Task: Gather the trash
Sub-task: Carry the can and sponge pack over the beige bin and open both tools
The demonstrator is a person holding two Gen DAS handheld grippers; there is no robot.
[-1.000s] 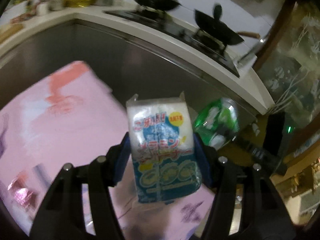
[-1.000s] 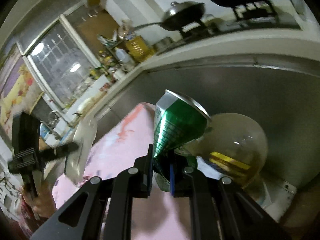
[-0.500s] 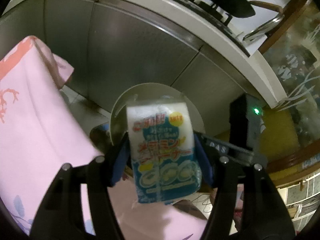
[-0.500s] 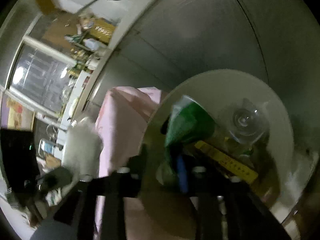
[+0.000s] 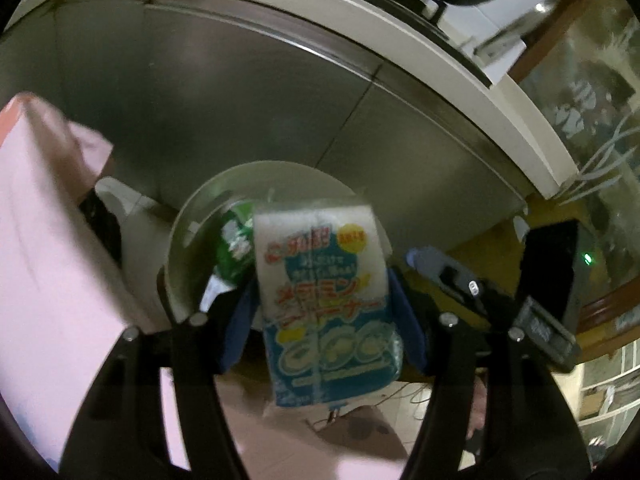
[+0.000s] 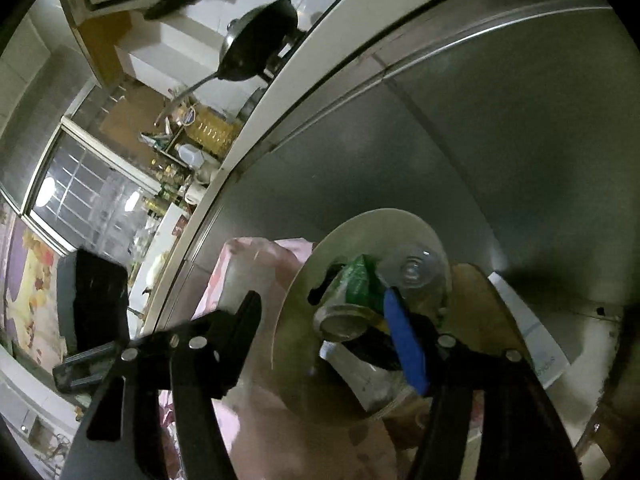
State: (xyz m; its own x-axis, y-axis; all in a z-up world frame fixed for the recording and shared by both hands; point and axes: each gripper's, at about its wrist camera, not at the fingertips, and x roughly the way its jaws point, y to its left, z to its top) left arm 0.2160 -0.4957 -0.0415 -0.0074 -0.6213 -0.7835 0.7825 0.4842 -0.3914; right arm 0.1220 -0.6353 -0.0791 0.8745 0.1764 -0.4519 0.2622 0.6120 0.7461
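Between the left tongs (image 5: 322,308) we see the sponge packet (image 5: 324,308), white above and blue below, clamped upright by the blue pads (image 5: 236,332) just as it was a second ago. The right tongs (image 6: 336,344) are another matter: a second ago they pinched the crushed green can (image 6: 352,300); now their jaws are opening and stand well apart, and the can lies loose, no pad pressing on it, inside the round trash bin (image 6: 288,312). It rests on its side with its open end toward us, beside a clear plastic bottle (image 6: 416,272) already in there.

From the left view the same green can (image 5: 234,240) shows inside the bin (image 5: 180,248), right behind the packet, which hangs above the bin's near rim; a second ago that bin was out of this view and pink cloth filled it. The pink cloth (image 5: 48,264) now sits off to the left, draped over what may be a low tabletop, though blur keeps us from being sure. Behind the bin runs the steel cabinet front (image 5: 240,92), and above it the white counter edge (image 5: 360,12) carrying a dark pan (image 6: 256,48).
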